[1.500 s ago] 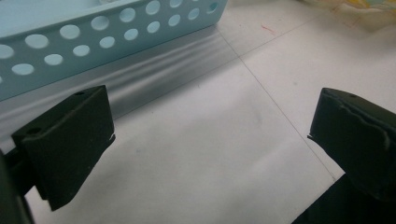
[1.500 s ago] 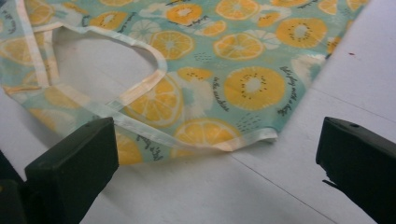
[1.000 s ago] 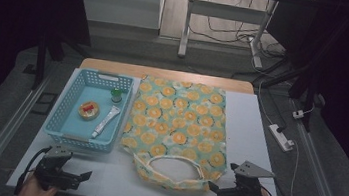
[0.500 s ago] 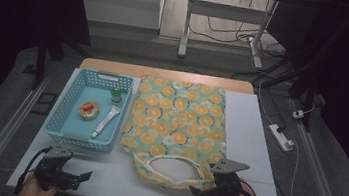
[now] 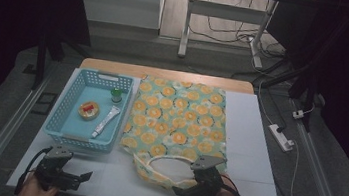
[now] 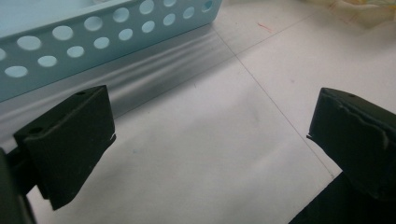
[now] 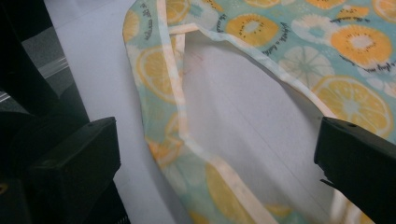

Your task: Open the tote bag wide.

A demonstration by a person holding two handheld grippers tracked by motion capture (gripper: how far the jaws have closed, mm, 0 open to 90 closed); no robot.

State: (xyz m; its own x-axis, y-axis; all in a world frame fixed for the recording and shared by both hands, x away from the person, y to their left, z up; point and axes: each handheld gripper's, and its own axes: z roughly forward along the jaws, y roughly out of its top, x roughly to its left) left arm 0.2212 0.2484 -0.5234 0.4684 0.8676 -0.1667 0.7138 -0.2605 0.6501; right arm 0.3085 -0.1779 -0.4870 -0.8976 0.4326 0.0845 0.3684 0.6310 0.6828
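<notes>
Right tool [image 5: 190,188], jaws wide and empty, straddles the fruit-print bag's handle loop [image 7: 187,135] lying on the counter [image 5: 251,153] between them (left tool [image 5: 77,177] likewise gaping, idle): closing shallow risks pinching one fabric layer, or nothing.

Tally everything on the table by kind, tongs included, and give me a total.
Fruit-print fabric bag: 1
Light blue perforated basket: 1
Items inside the basket: 3 (green-capped bottle, white tube, round tin)
Tongs: 2 (left tongs, right tongs)
Total: 7
</notes>
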